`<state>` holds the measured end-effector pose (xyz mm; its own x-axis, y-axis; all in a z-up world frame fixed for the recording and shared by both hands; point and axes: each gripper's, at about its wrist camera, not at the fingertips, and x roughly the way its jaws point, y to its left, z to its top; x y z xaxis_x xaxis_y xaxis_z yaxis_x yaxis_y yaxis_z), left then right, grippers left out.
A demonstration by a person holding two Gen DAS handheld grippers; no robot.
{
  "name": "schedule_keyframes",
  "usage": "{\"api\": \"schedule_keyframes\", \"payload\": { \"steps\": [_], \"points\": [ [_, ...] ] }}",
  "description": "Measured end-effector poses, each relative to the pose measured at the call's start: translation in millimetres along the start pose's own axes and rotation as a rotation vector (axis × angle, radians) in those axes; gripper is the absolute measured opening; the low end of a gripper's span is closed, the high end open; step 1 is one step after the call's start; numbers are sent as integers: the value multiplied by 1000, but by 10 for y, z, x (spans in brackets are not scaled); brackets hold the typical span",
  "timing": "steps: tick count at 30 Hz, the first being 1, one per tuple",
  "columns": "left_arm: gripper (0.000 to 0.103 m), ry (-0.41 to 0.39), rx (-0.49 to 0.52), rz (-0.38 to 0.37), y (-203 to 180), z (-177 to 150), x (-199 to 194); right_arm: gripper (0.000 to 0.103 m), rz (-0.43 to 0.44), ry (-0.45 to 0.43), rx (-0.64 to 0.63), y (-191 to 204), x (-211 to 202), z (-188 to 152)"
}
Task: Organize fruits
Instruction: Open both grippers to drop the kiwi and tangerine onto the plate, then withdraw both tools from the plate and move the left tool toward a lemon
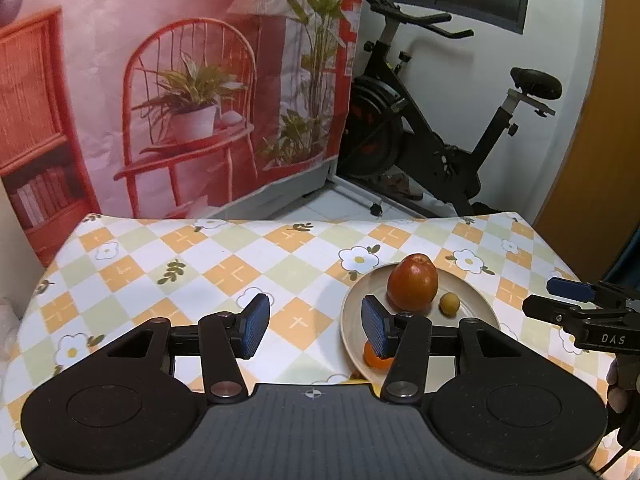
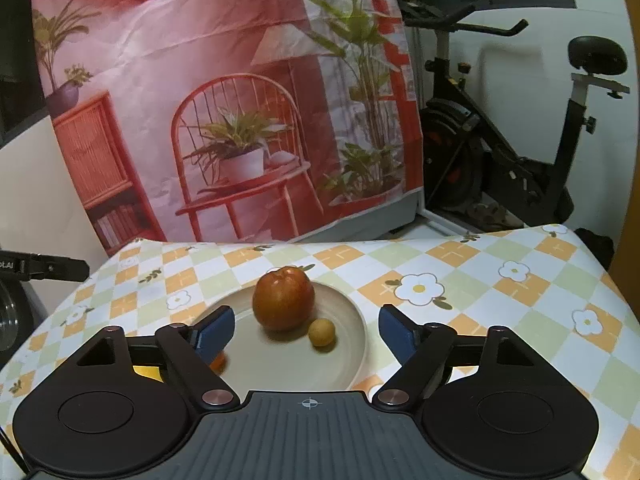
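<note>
A beige plate (image 1: 352,316) (image 2: 352,344) sits on the checked tablecloth. On it stand a large red apple (image 1: 413,282) (image 2: 283,298), a small yellow-green round fruit (image 1: 449,303) (image 2: 321,332) and a small orange fruit (image 1: 371,357) (image 2: 219,363), partly hidden behind a finger in both views. My left gripper (image 1: 315,330) is open and empty, just left of the plate, its right finger over the plate's rim. My right gripper (image 2: 307,334) is open and empty, above the plate's near side, its fingers straddling the plate.
The table (image 1: 224,272) has a flowered orange-and-green checked cloth. Behind it hangs a printed red backdrop (image 1: 180,80). An exercise bike (image 1: 440,128) stands at the back right. The right gripper (image 1: 584,312) shows at the left wrist view's right edge.
</note>
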<state>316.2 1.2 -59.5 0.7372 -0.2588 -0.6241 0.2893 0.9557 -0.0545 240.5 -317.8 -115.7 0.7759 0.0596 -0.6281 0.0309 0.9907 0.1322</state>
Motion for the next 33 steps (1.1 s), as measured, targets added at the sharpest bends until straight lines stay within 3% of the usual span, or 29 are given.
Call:
{"api": "schedule_keyframes", "payload": {
  "steps": [21, 33],
  "points": [
    [54, -8, -68, 36, 109, -449, -545, 96, -14, 14, -29, 290, -459, -315],
    [54, 49, -87, 34, 168, -653, -515, 97, 13, 84, -84, 517, -402, -492]
  ]
}}
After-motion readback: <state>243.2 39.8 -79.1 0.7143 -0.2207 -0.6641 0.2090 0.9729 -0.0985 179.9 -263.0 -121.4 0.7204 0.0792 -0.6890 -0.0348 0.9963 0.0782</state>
